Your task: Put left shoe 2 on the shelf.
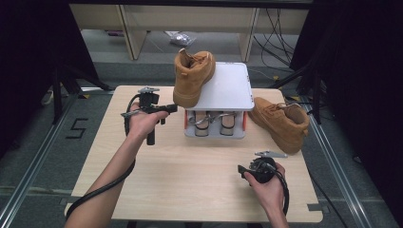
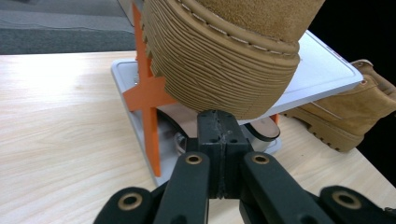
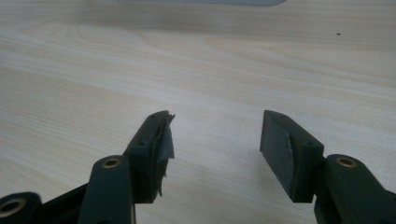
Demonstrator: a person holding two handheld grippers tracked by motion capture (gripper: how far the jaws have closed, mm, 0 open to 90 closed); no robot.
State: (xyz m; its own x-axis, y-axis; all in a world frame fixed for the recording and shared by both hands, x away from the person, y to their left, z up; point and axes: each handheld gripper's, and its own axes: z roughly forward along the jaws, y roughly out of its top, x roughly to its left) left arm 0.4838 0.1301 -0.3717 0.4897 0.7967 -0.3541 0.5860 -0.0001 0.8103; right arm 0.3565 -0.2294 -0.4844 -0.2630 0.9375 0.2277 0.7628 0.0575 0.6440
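High view's got the left hand-held gripper (image 1: 172, 108) clamped shut, empty, tips right under the boot (image 1: 192, 76) sole on the rack (image 1: 228, 90). Right hand-held gripper (image 3: 215, 140) gapes open over bare desk (image 1: 190, 180), second boot (image 1: 281, 121) well beyond it.

One sign can be read: a dark figure "5" (image 1: 78, 128) is marked on the grey floor (image 1: 43, 156) to the left of the table (image 1: 190, 190), as seen in the high view. No brand, label or lettering can be made out on the boots, the stand or the grippers in any of the views.
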